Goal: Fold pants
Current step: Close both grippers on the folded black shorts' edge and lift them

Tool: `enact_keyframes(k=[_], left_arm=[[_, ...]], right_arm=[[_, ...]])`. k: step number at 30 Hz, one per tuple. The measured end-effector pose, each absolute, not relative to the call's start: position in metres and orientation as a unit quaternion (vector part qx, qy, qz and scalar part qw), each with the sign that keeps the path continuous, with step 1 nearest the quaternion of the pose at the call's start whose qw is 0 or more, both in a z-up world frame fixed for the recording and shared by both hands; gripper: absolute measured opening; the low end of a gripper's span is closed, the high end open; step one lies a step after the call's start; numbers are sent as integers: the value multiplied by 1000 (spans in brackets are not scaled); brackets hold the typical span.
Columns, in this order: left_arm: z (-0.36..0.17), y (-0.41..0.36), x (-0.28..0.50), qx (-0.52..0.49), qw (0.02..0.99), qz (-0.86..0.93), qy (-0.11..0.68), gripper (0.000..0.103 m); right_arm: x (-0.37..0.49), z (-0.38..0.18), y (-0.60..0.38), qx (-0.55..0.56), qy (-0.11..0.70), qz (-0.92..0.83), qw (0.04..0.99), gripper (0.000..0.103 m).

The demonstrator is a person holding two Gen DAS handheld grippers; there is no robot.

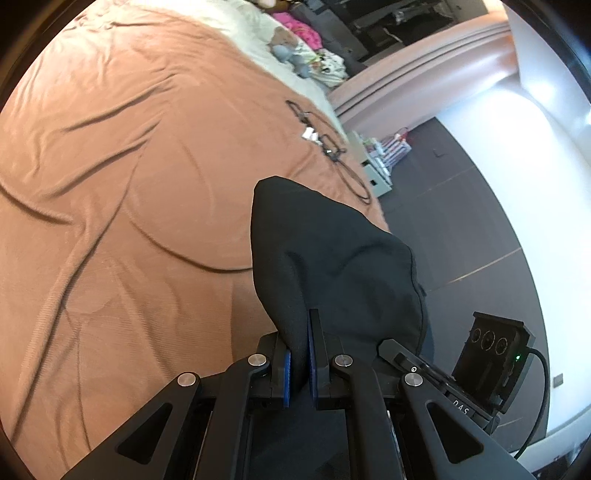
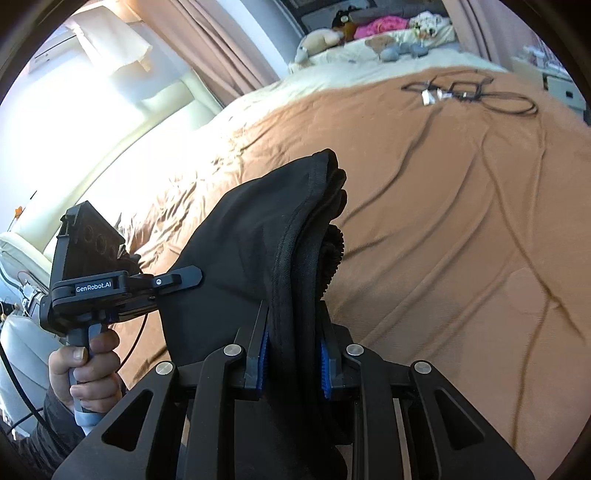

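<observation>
The black pants hang in the air over the brown bedspread, held by both grippers. My left gripper is shut on a thin fold of the black fabric between its blue pads. My right gripper is shut on a thick bunch of the pants, with the ribbed waistband and a stitched hem sticking up past the fingers. The left gripper's body and the hand that holds it show at the left of the right wrist view. The right gripper's body shows at the lower right of the left wrist view.
Black cables and small white plugs lie on the bedspread near its far edge; the cables also show in the right wrist view. Stuffed toys and clothes sit at the bed's head. Dark floor lies beside the bed.
</observation>
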State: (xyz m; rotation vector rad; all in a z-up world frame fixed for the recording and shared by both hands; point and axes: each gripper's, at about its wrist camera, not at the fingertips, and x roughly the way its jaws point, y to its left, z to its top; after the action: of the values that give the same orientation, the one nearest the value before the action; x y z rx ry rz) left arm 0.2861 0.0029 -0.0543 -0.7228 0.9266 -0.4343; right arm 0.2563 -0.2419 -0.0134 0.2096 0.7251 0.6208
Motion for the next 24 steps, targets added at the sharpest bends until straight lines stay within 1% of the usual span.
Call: enact_keyframes(k=[16,24], left_arm=[[16,-54,268,-313,814,-281,401,7],[36,-93,264,-287,815,-307,399,7]], right_arm=[[137,59,-298,89,291,239,922,18],[100,74,-326,87,278,233,928,18]])
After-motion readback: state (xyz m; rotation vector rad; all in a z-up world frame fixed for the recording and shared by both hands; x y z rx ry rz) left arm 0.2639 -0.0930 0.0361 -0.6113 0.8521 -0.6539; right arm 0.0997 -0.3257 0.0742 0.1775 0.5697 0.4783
